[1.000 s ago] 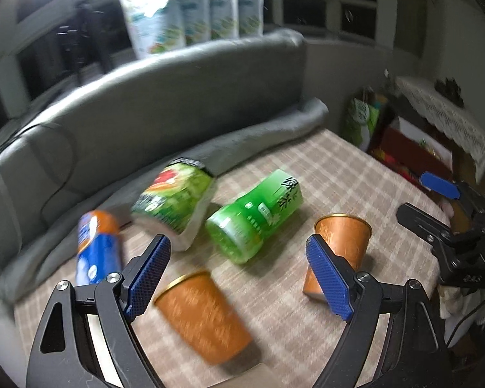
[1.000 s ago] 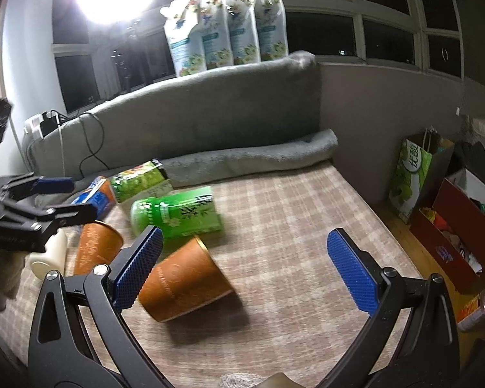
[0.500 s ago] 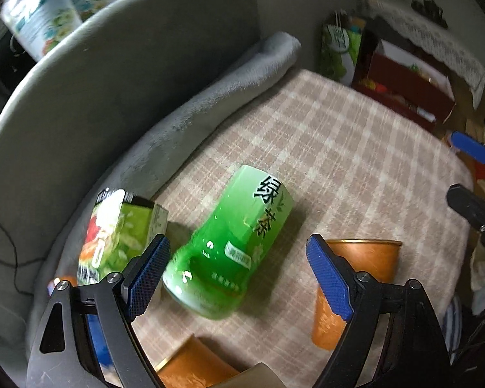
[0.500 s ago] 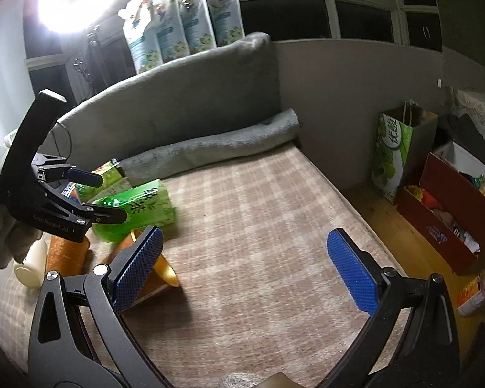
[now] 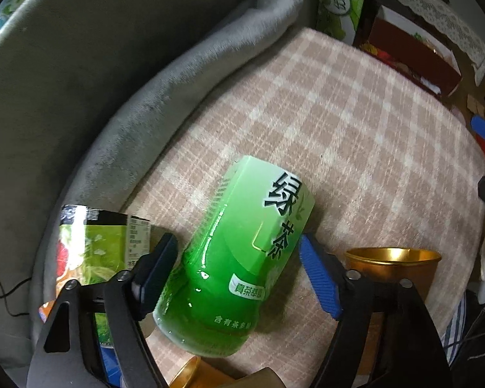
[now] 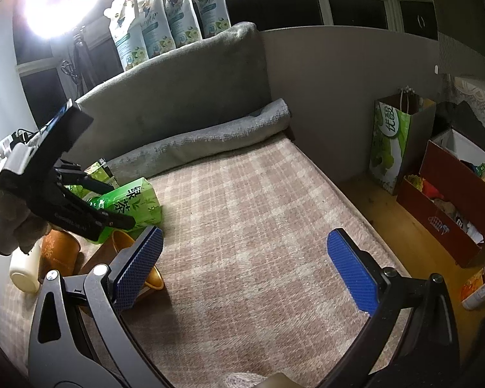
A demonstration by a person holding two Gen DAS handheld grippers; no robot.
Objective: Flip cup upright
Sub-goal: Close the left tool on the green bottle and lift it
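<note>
A green tea bottle (image 5: 242,252) lies on its side on the plaid cushion (image 5: 355,123). My left gripper (image 5: 239,265) is open, with its blue pads on either side of the bottle's lower half. One orange cup (image 5: 393,258) stands upright to the right of it. A second orange cup (image 5: 190,375) lies on its side at the bottom edge, mostly hidden. In the right wrist view the left gripper (image 6: 90,207) hangs over the bottle (image 6: 129,203), and the lying cup (image 6: 126,242) shows behind my right pad. My right gripper (image 6: 245,265) is open and empty above bare cushion.
A green juice carton (image 5: 97,252) lies left of the bottle. A grey rolled blanket (image 6: 210,139) and sofa back border the cushion. A white bottle (image 6: 24,268) stands at the left. A green paper bag (image 6: 394,142) and red boxes (image 6: 452,200) stand on the floor at right.
My left gripper has dropped down and forward over the green bottle, which now sits between its pads. The right gripper has shifted slightly; the lying cup is now partly behind its left pad.
</note>
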